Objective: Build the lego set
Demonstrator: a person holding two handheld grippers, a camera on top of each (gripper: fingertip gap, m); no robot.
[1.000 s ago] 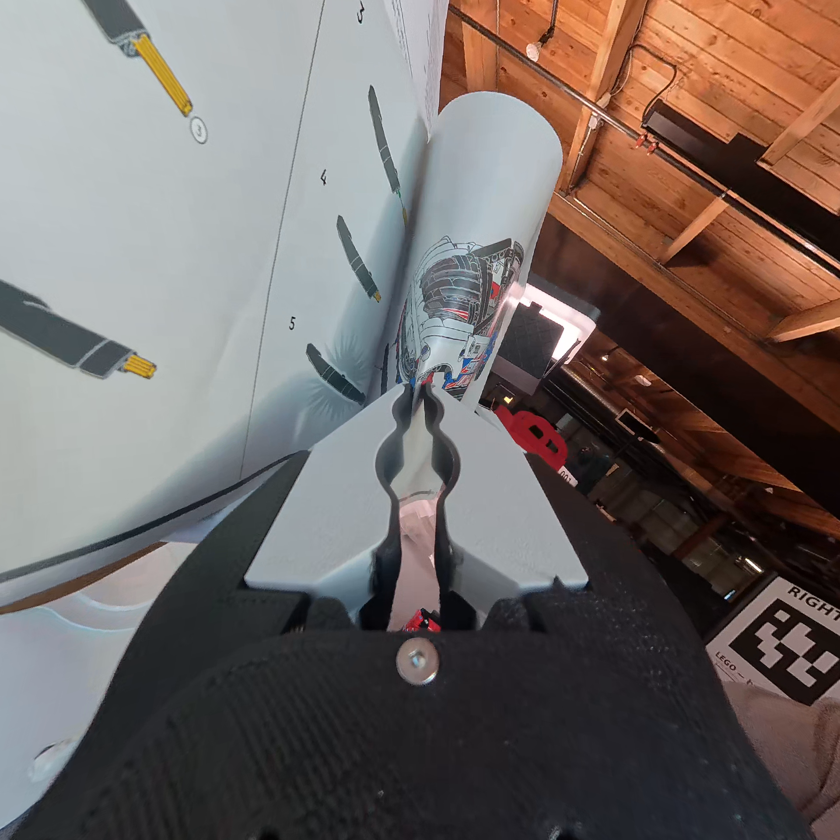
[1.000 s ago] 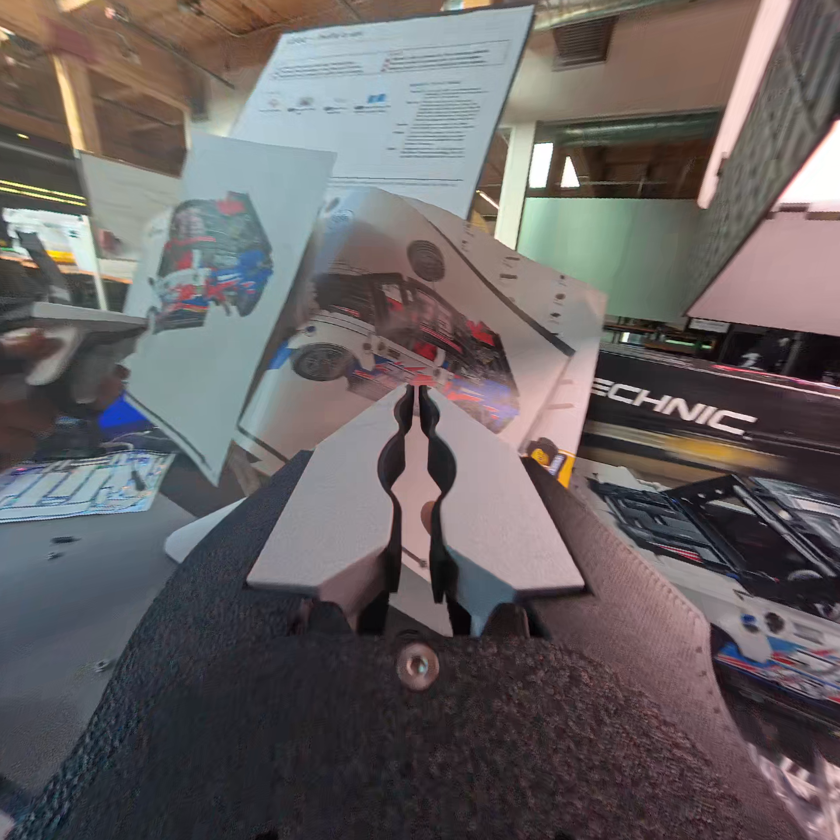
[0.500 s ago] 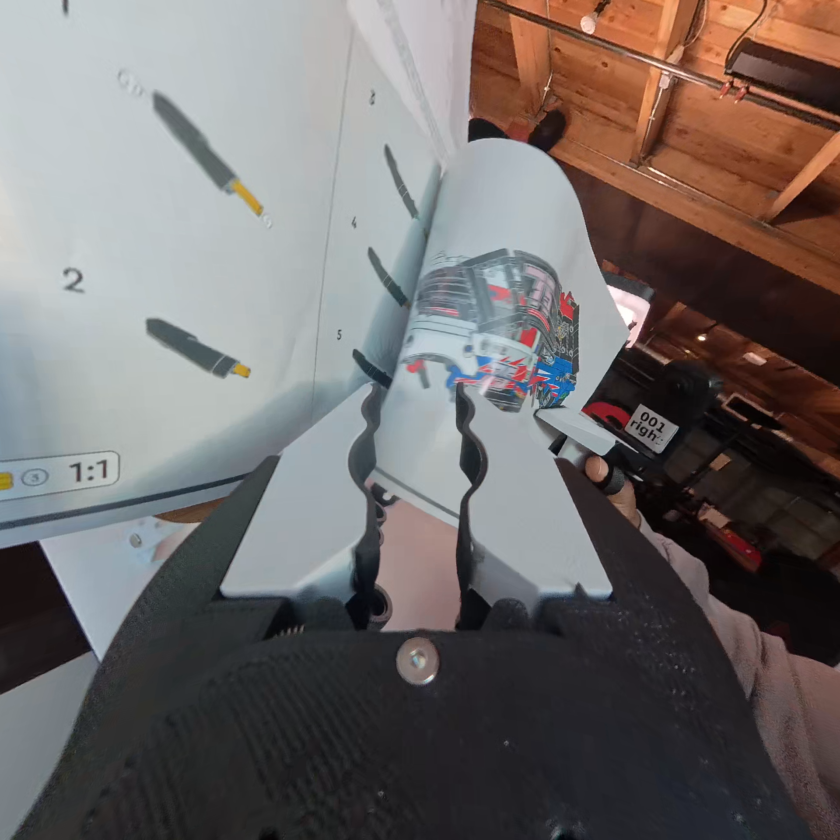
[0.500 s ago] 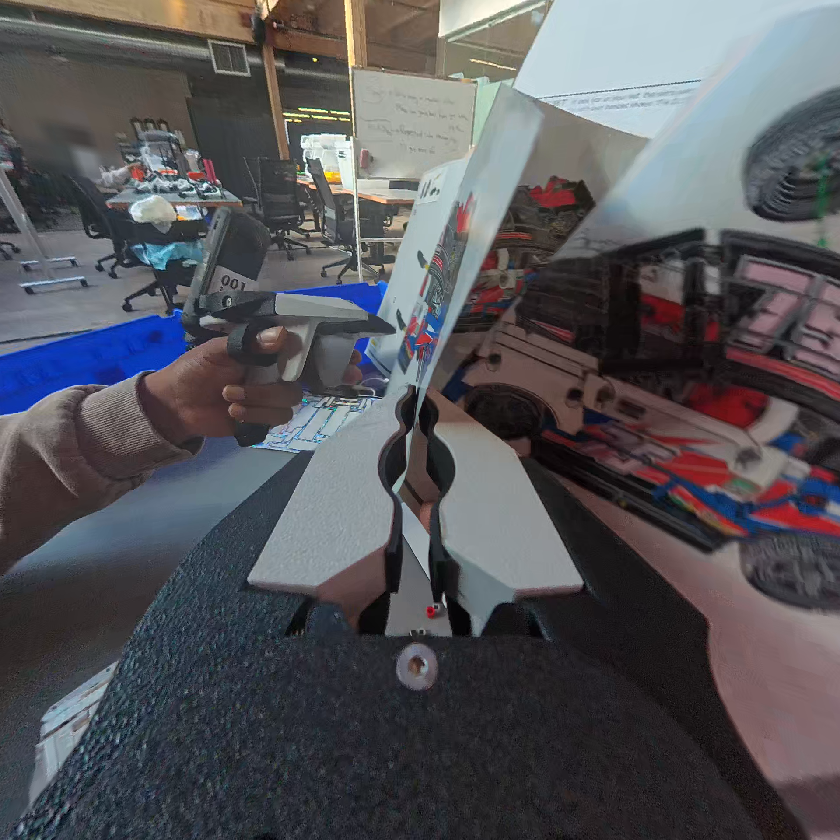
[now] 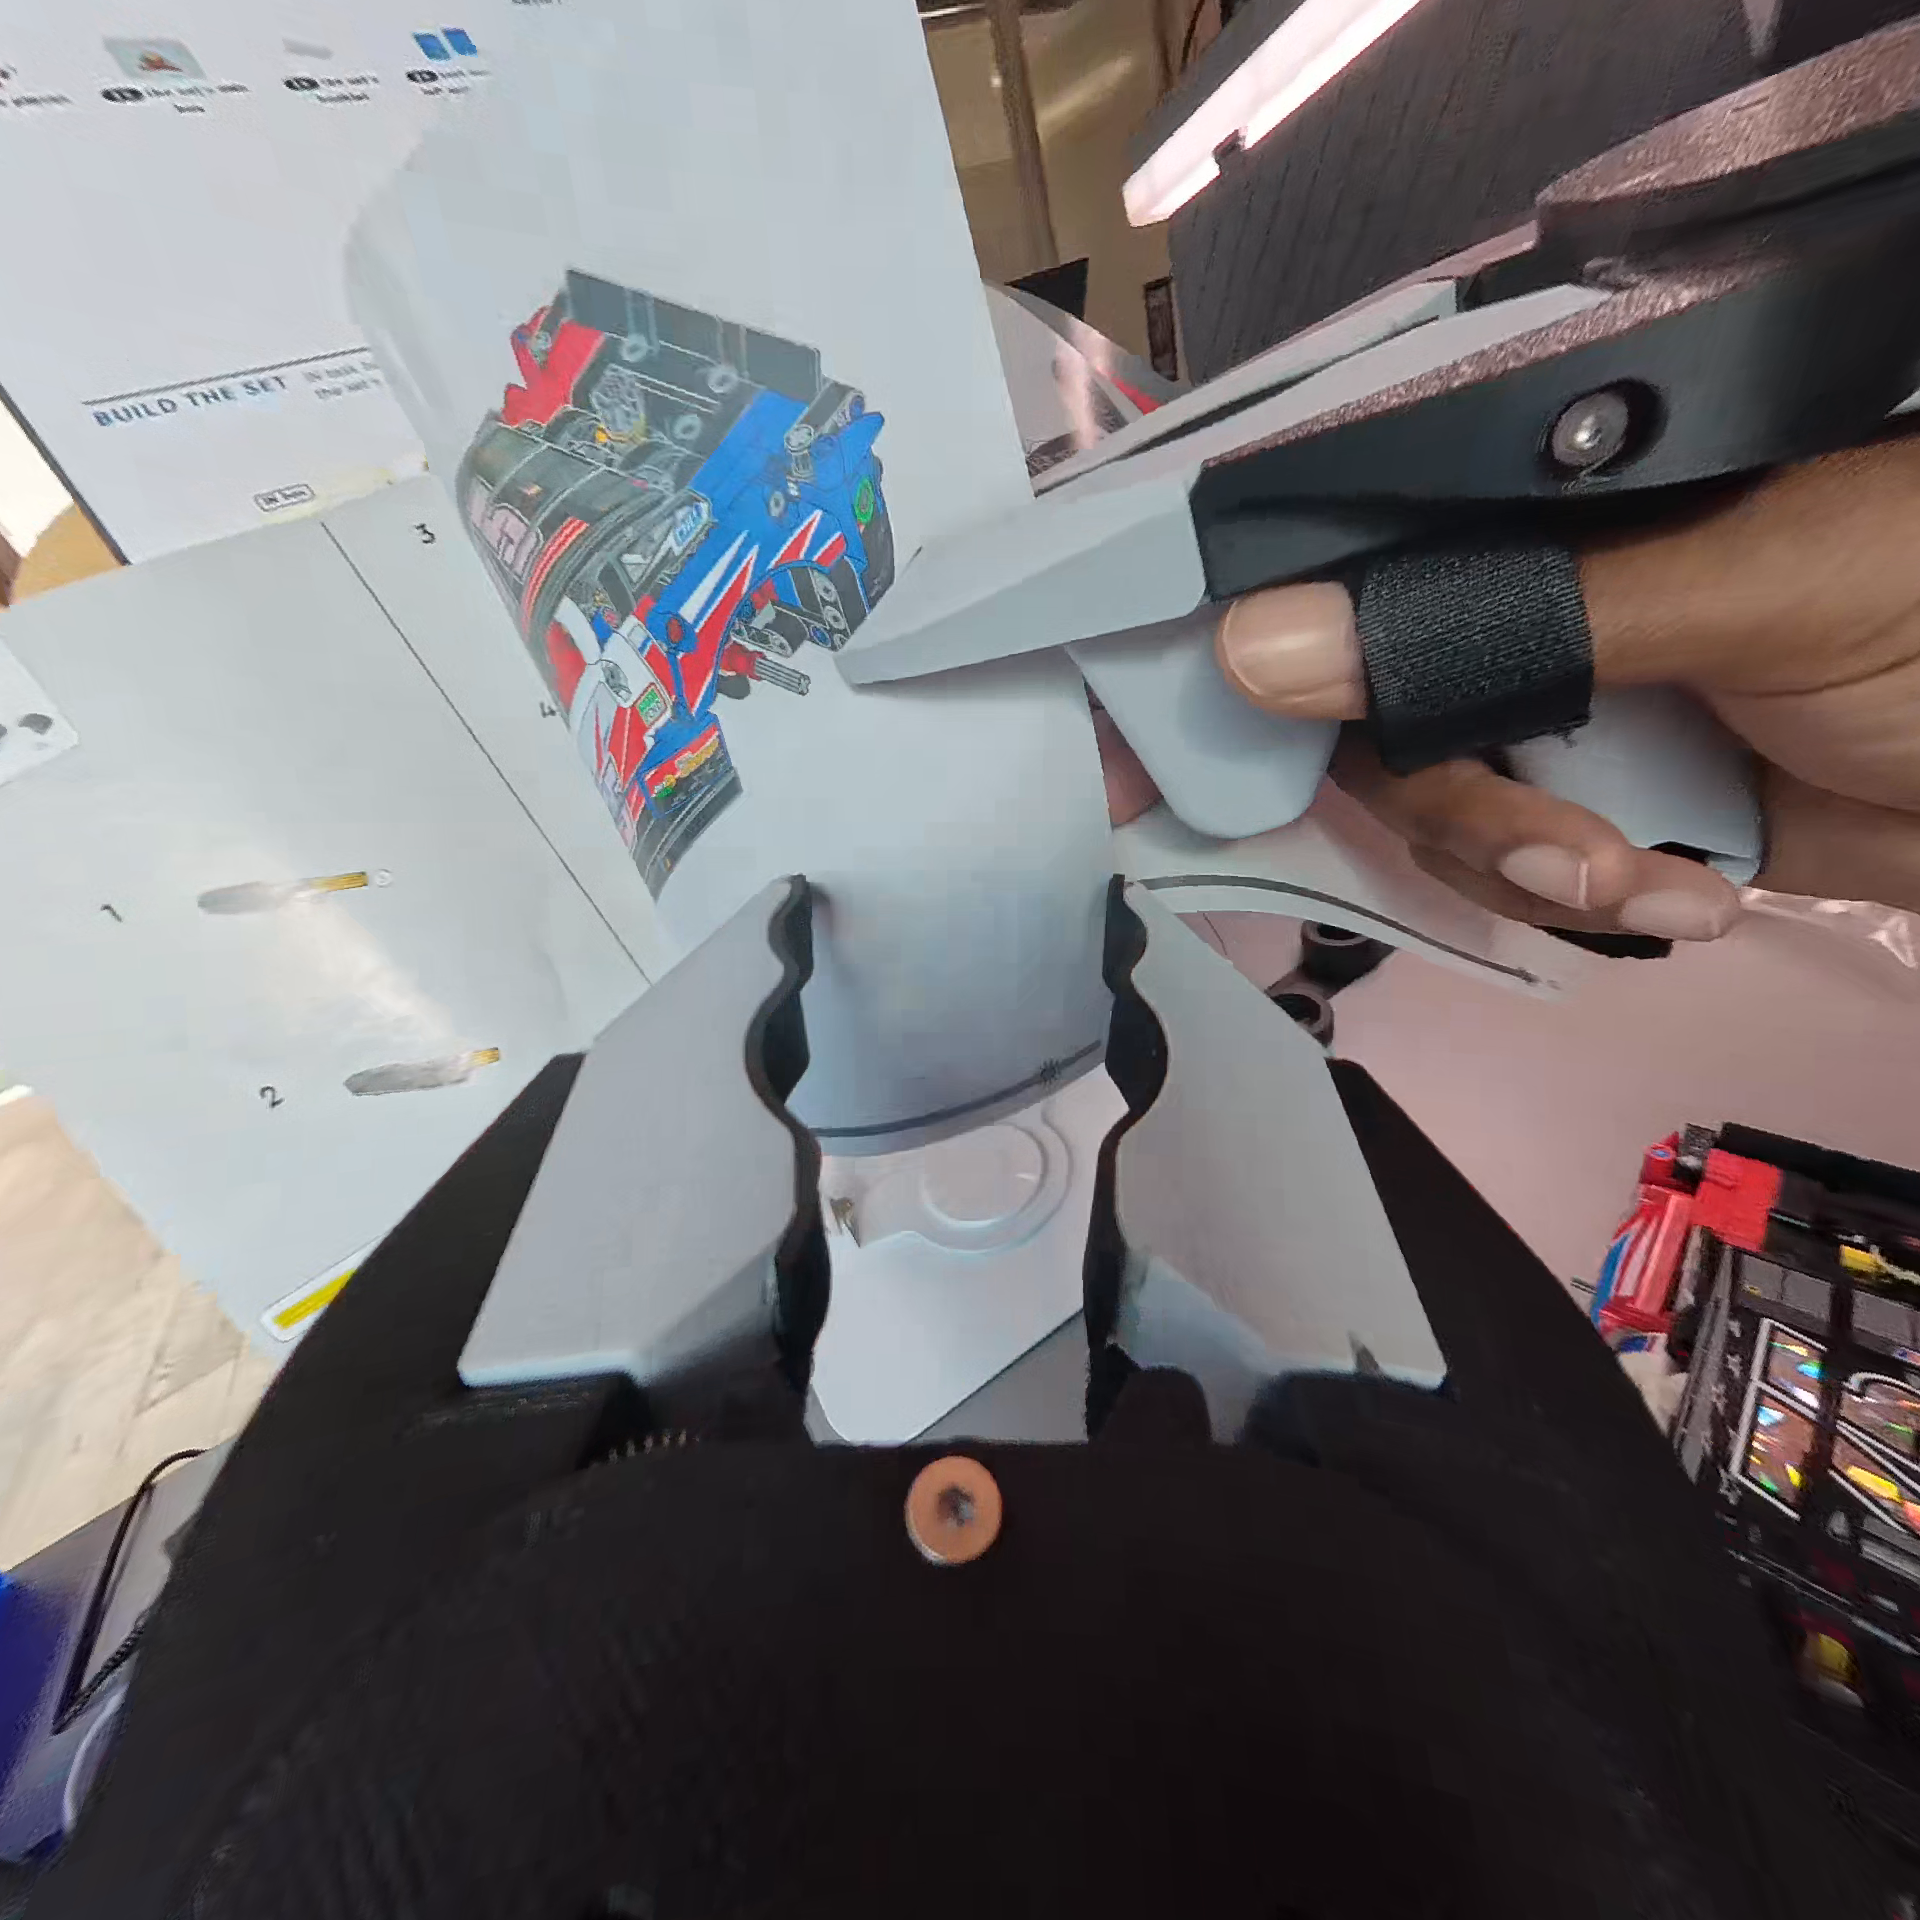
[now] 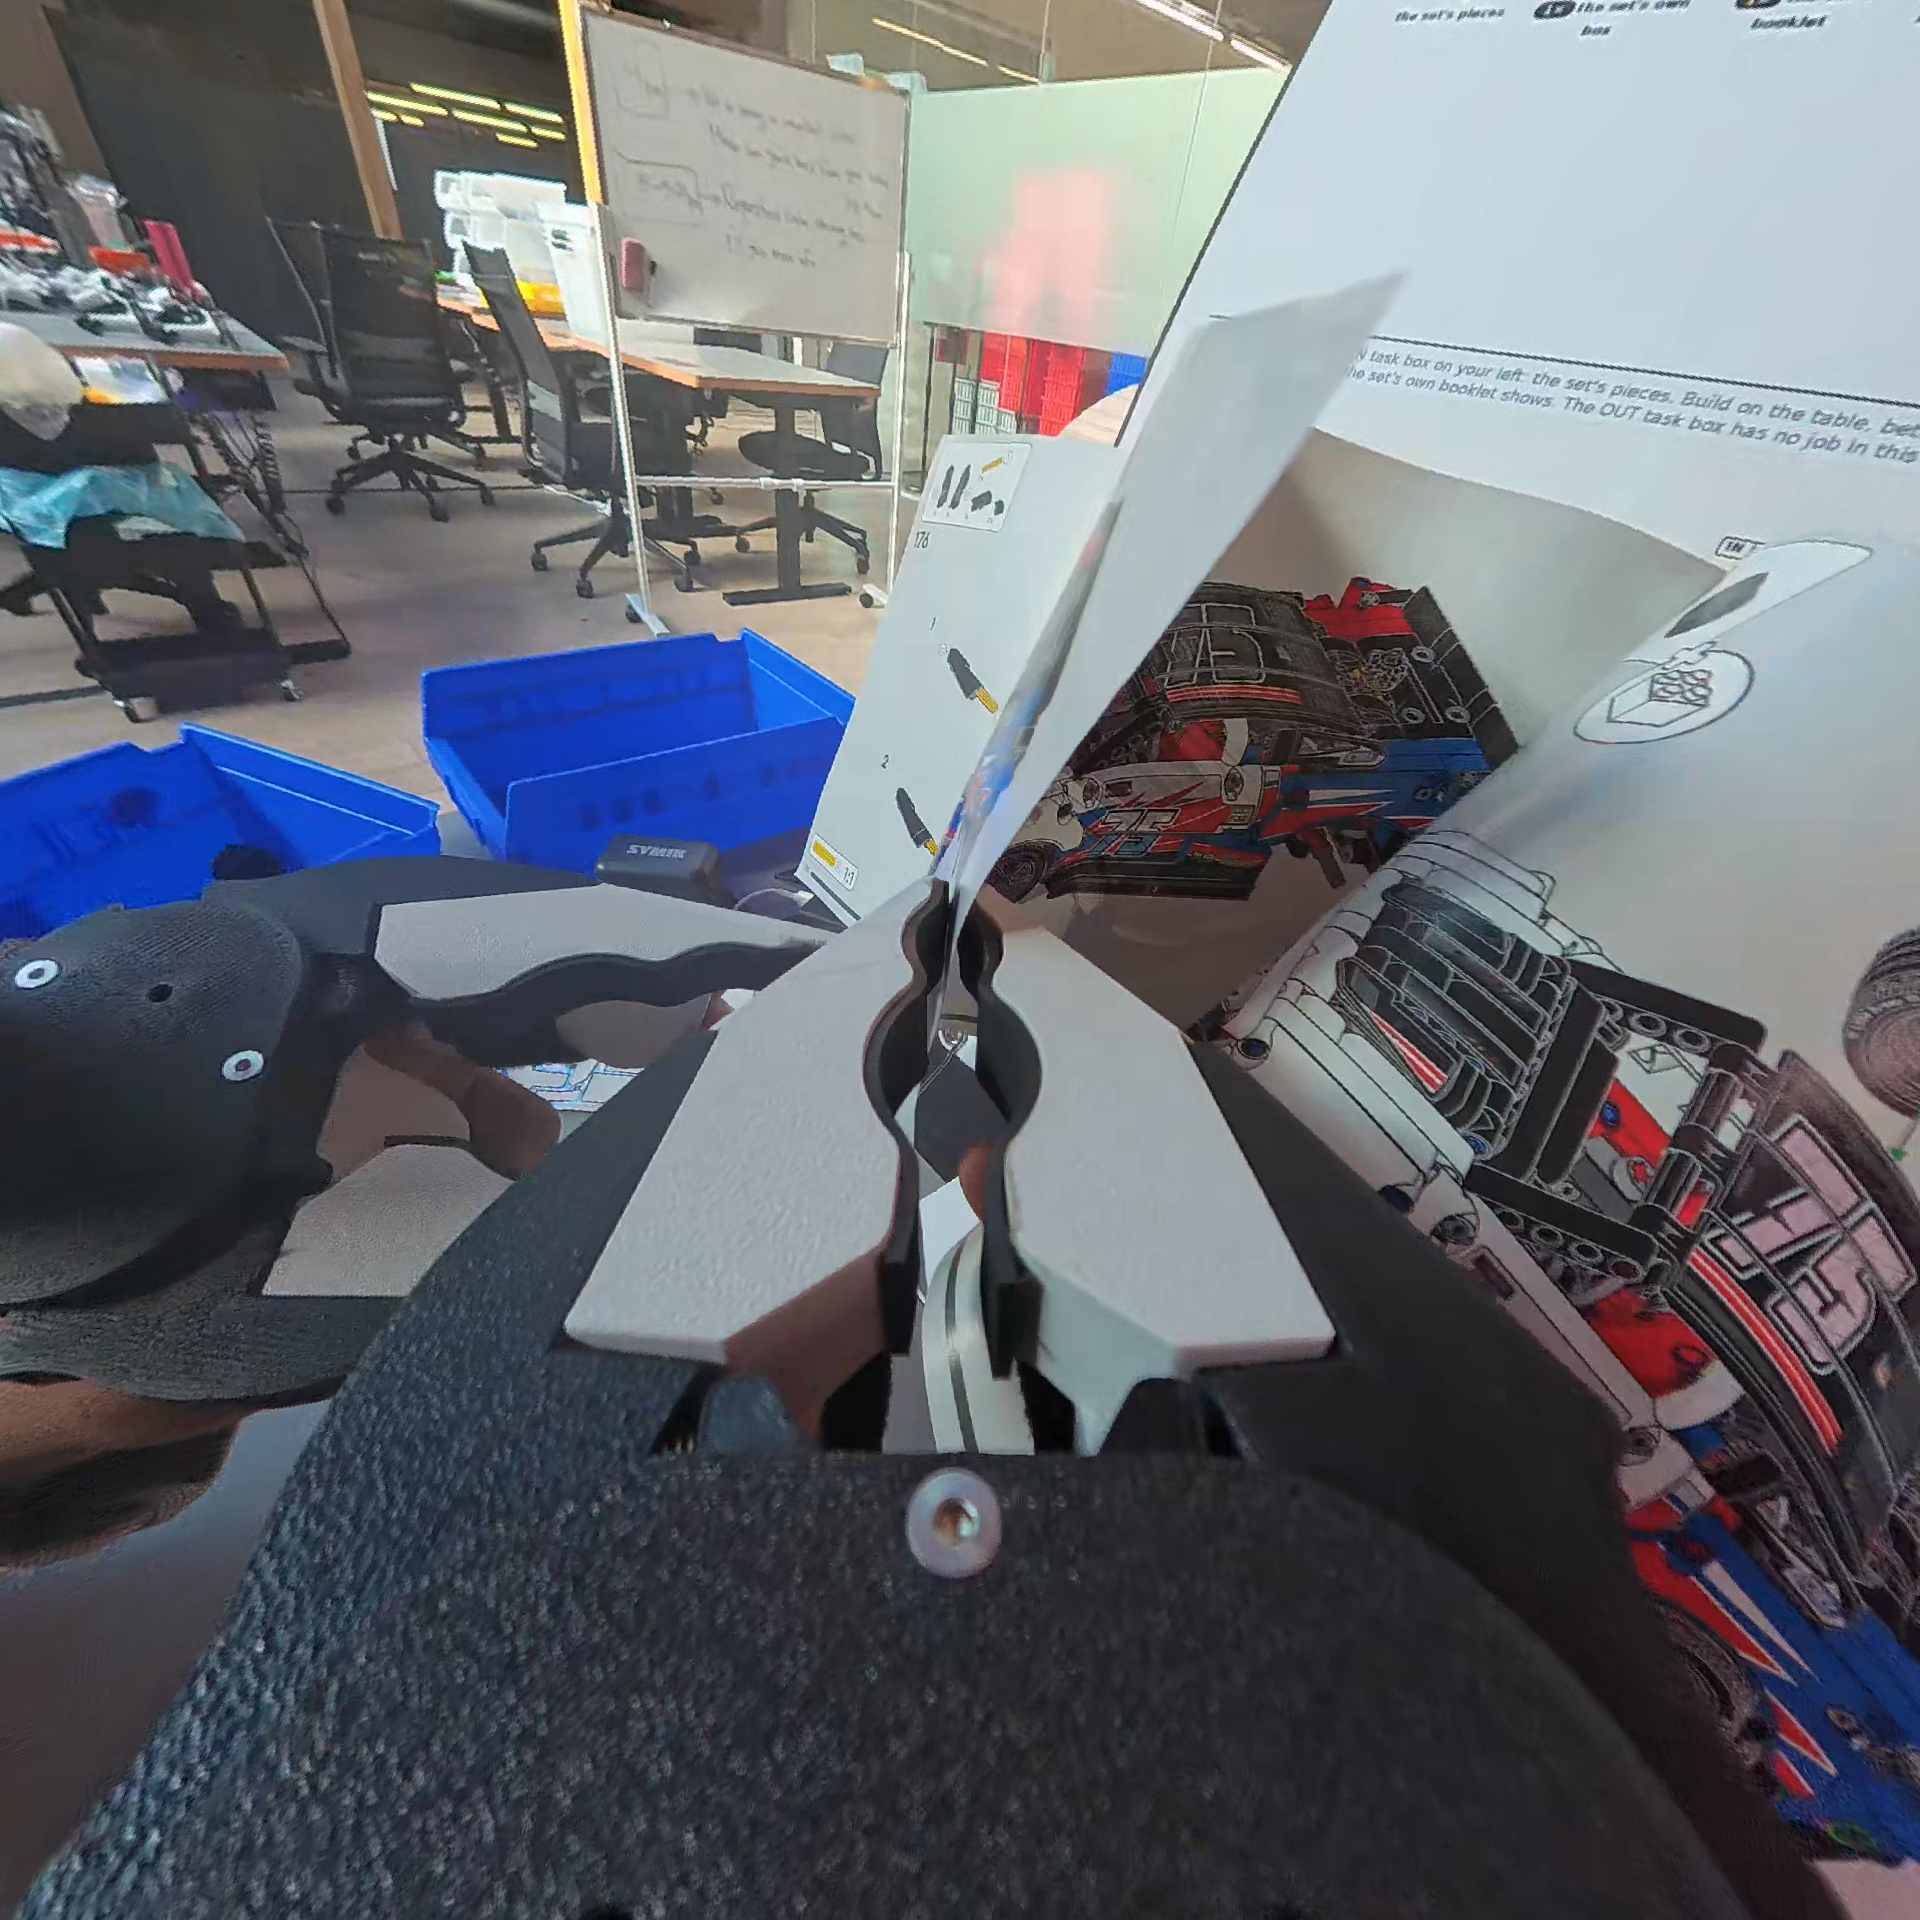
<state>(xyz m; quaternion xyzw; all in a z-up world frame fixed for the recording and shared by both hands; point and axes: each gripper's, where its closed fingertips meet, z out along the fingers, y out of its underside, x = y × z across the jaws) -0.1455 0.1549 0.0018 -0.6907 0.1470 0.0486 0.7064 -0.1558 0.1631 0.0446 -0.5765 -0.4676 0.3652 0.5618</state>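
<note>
Right tongs (image 6: 954, 920) pinch a lifted page (image 6: 1195, 499) of the instruction booklet (image 5: 260, 748); left tongs (image 5: 956, 904) stand spread before the curling sheet.

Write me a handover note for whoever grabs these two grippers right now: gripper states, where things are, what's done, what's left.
Left gripper: open, holding nothing, facing the lifted booklet page.
Right gripper: shut on that page's edge, mid-turn.
Instruction booklet stands open ahead; the partly built car sits at the right, two blue bins to the left.
Done: much of the car.
Left: finish the page turn, then continue building.
</note>
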